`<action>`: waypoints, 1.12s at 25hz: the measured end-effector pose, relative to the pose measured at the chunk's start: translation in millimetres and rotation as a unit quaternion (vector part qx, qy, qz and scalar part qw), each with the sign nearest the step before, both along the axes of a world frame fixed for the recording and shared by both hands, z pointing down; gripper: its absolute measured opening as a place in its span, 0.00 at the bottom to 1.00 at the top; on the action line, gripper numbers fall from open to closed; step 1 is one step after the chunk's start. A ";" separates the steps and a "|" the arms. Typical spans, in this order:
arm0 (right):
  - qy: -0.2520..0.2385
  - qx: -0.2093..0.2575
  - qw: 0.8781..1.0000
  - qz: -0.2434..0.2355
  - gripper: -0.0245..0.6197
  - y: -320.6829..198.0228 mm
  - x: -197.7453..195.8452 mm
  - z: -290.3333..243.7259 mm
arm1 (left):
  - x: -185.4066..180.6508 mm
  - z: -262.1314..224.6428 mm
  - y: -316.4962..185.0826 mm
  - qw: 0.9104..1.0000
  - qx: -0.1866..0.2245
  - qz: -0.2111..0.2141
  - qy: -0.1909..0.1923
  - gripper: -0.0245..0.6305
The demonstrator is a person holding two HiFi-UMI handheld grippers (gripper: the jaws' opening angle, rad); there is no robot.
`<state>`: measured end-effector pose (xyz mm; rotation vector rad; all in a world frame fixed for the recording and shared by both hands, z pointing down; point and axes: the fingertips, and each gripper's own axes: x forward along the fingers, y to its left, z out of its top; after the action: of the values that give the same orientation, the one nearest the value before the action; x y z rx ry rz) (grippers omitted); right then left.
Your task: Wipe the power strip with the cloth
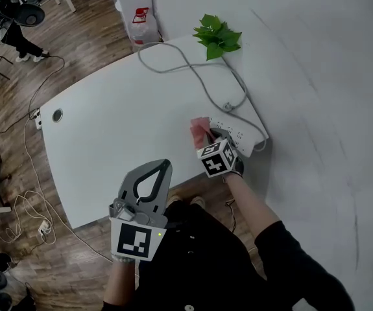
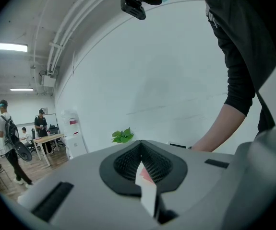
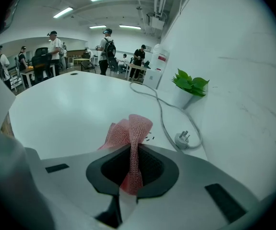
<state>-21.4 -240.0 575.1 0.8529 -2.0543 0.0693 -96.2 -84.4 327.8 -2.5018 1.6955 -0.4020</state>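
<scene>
My right fingers [image 3: 110,169] pinch the cloth [image 3: 134,128] at one end of the strip [image 1: 241,137], so wiping looks barely begun; left fingers [image 2: 128,164] closed, idle.

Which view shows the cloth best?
The right gripper view: the pink cloth sits pinched in the shut right gripper. The head view shows a pink patch beside the power strip; the left gripper view, a sliver.

Right hand-held gripper [image 3: 136,150] pinching pink cloth [image 3: 130,128], white table [image 3: 66,104], grey plug [image 3: 182,139], green plant [image 3: 190,84]
</scene>
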 end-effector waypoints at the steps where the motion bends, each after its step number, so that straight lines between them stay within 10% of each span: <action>1: 0.001 0.000 1.000 0.002 0.12 -0.1 2.9 0.0 | 1.5 0.2 -0.8 1.000 -0.001 0.002 0.000 0.06; 28: 0.034 0.007 0.992 0.119 0.12 19.6 141.4 -2.8 | 68.5 -2.4 -27.5 0.994 -0.001 0.110 0.006 0.06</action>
<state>120.0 -220.4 572.3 1.0909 -1.8843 0.1540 -27.6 -111.9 325.4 -2.6601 1.4013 -0.3685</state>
